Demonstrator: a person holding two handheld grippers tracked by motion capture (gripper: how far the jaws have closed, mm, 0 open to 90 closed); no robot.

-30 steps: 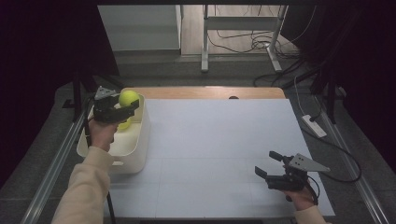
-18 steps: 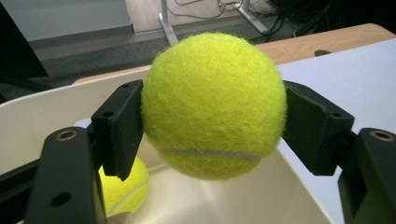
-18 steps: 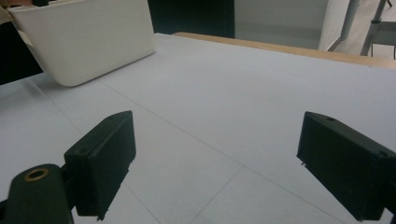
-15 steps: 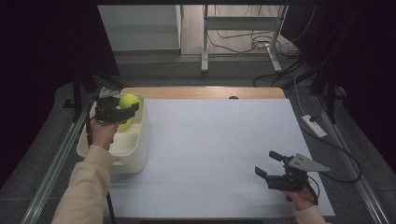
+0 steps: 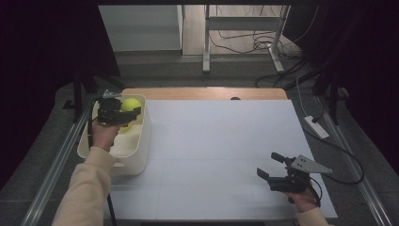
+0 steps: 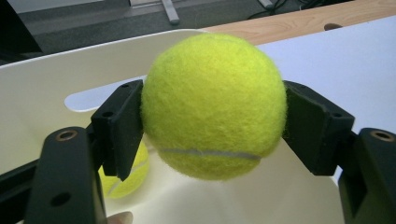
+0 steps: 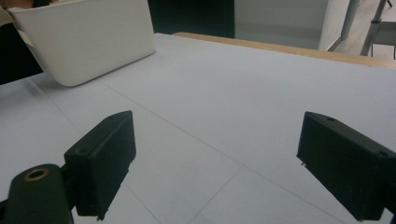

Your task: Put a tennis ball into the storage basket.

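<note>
A yellow tennis ball [image 6: 214, 105] sits clamped between the black pads of my left gripper [image 5: 129, 112], which is shut on it above the inside of a cream bin [image 5: 140, 150] at the table's left edge. A second tennis ball [image 6: 122, 180] lies on the bin's floor under the gripper. The held ball [image 5: 131, 104] shows near the bin's far end in the high view. My right gripper [image 5: 270, 165] rests low over the white mat [image 5: 211, 141] at the front right, its jaws wide open with nothing between them.
The bin's white outer wall [image 7: 88, 37] stands far off in the right gripper view. Bare wood of the table [image 5: 202, 92] shows beyond the mat. A metal rail [image 5: 56, 160] runs along the left side. Cables and a power strip [image 5: 316, 126] lie at the right.
The left gripper with the tennis ball has sunk slightly toward the bin. The right gripper has stayed where it was.
</note>
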